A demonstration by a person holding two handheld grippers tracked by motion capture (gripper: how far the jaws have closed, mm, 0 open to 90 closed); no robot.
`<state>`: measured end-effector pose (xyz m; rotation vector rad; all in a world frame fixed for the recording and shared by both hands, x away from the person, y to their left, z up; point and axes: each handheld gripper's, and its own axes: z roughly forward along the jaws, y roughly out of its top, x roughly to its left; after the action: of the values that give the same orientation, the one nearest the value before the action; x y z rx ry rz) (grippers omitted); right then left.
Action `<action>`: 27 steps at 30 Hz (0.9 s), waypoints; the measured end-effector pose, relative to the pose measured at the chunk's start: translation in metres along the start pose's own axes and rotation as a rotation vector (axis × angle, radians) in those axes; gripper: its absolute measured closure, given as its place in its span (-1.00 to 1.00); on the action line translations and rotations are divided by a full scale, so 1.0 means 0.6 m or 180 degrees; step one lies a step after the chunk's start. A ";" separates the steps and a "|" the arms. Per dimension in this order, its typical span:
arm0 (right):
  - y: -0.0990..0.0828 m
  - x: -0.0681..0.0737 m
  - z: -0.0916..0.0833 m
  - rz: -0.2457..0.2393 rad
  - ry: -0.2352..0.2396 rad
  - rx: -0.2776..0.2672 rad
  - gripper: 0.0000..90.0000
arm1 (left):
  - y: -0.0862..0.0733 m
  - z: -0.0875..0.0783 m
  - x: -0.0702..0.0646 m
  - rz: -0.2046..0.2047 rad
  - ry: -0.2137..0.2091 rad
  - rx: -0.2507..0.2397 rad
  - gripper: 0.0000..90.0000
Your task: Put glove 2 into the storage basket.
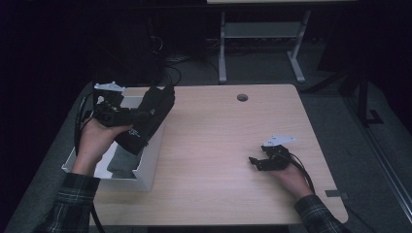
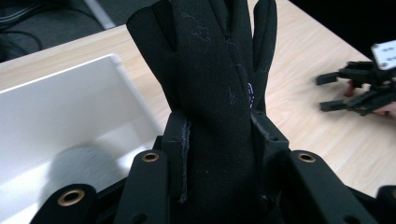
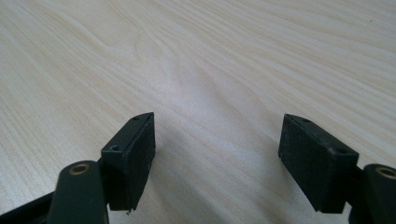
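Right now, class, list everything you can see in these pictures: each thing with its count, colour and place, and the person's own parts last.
Glove: one, black, clamped in the left gripper, held above the box's right edge.
Box: one, white, open-topped, at the table's left edge.
Folded cloth: one, dark grey, inside the box.
Table: one, light wood, with a round hole near its far edge.
Desk frame: one, pale grey, on the floor beyond the table.
Left gripper: one, black, shut on the glove.
Right gripper: one, black, open, low over bare tabletop at the right.
Sleeves: two, plaid, at the bottom edge.
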<state>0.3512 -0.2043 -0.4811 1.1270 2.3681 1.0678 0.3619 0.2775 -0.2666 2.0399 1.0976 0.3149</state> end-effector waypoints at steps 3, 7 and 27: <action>0.000 0.000 0.000 -0.0001 0.0000 0.0001 -0.39 | -0.012 -0.010 0.019 -0.0081 0.0093 0.0016 0.41; 0.000 0.000 0.000 -0.0001 -0.0001 0.0000 -0.39 | -0.031 -0.017 0.044 -0.0197 0.0166 0.0068 0.41; 0.000 0.001 0.000 0.0012 -0.0003 -0.0001 -0.39 | -0.129 0.061 0.119 -0.0641 0.0474 0.0578 0.38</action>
<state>0.3510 -0.2039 -0.4811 1.1319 2.3660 1.0689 0.3776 0.3395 -0.3578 2.0666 1.4579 0.2761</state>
